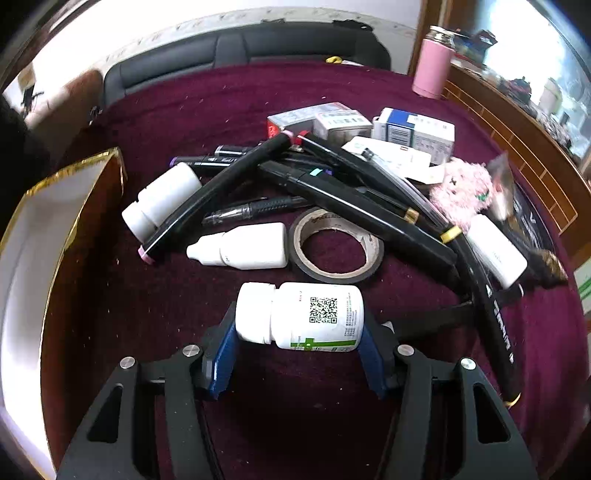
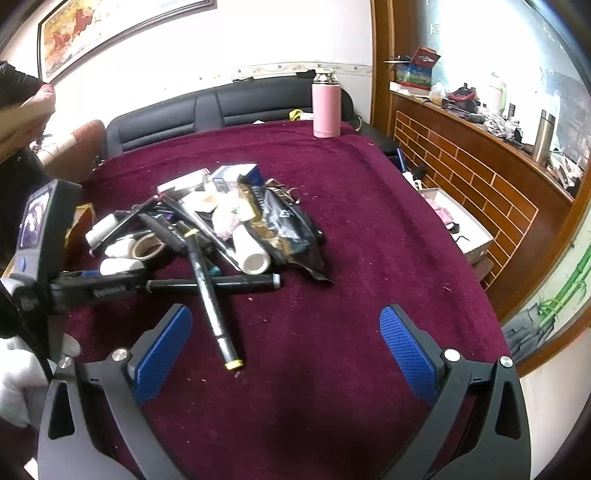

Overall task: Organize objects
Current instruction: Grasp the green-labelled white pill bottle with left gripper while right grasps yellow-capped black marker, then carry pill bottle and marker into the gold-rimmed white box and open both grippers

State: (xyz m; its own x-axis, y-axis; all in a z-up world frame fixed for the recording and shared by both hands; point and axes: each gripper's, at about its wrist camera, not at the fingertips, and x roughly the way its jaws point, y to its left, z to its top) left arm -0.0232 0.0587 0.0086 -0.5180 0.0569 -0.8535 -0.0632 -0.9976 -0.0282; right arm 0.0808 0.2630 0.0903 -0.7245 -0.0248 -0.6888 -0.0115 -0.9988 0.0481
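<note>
Tabletop (image 1: pixel 258 110) is covered in maroon cloth; an open gold-edged box (image 1: pixel 55 229) is seen at left. A heap of black markers (image 1: pixel 351 199), cartons and a tape roll (image 1: pixel 336 243) lies mid-table. A white pill bottle (image 1: pixel 301 317) is clamped sideways between left gripper (image 1: pixel 299 350) jaws. Right gripper (image 2: pixel 286 354) jaws are spread wide, nothing held.

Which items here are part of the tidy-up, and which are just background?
Job: pill bottle held in left gripper; markers; tape roll; dropper bottle; medicine boxes; gold-edged box.
Background: pink flask; sofa; framed picture.
</note>
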